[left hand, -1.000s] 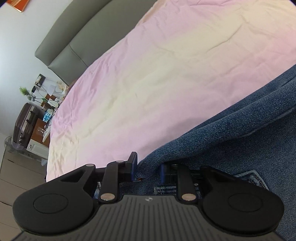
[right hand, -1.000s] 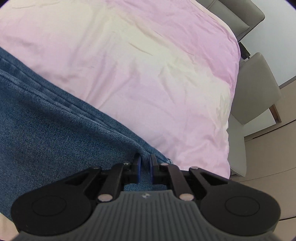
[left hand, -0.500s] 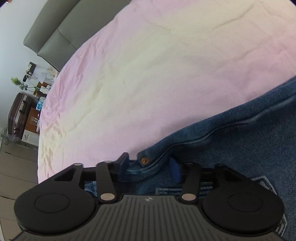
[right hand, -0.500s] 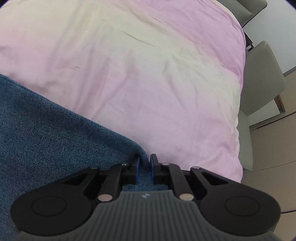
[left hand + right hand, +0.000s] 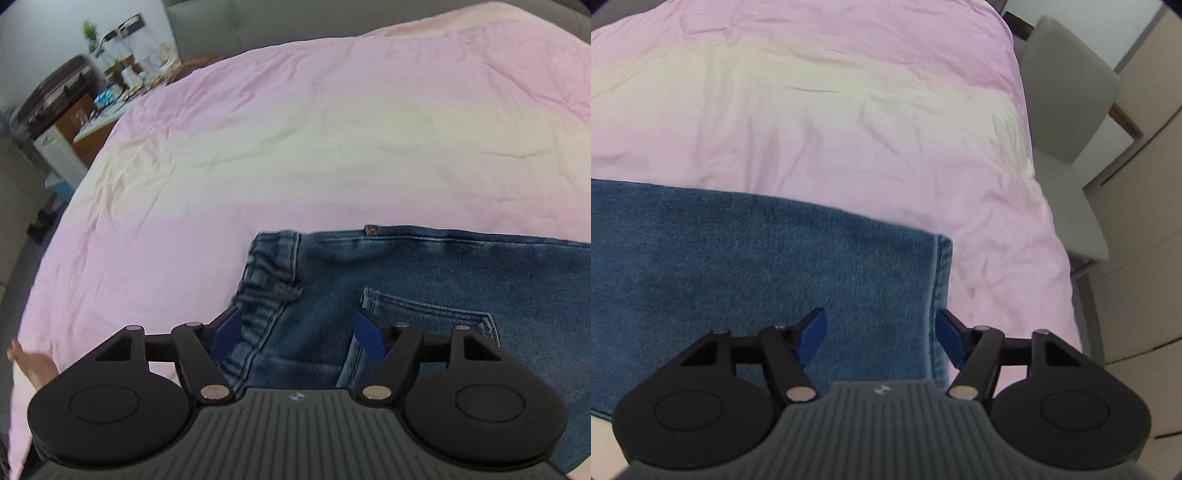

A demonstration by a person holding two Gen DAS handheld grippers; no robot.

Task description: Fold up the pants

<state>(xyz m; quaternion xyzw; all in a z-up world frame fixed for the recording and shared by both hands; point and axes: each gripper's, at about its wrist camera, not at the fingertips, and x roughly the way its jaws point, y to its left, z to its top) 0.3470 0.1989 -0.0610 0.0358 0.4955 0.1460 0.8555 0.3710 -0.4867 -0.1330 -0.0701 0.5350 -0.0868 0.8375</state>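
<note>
The left tongs (image 5: 299, 332) stand wide apart with nothing clamped, their 2 blue pads (image 5: 226, 332) hanging above the waist end of the blue jeans (image 5: 424, 280). The elastic waistband (image 5: 266, 273) lies just ahead of the left pad, and a back pocket (image 5: 428, 317) sits ahead of and beside the right pad. A small copper rivet (image 5: 370, 230) shows on the far edge of the denim, straight ahead of the tongs. The jeans lie flat on the bed, on a pink and cream sheet (image 5: 295, 147) that stretches away beyond them. The right tongs (image 5: 881, 338) are opening, and their pads press on nothing; they hover over the leg end of the jeans (image 5: 757, 266), with the stitched hem (image 5: 940, 280) just ahead of the right pad (image 5: 951, 338). The sheet (image 5: 849, 110) fills the view ahead of these tongs, and to their right, past the bed's edge, stands a grey chair (image 5: 1071, 110). Far ahead and left of the left tongs is a cluttered stand (image 5: 92, 99), too blurred to read, perhaps holding a plant.
</note>
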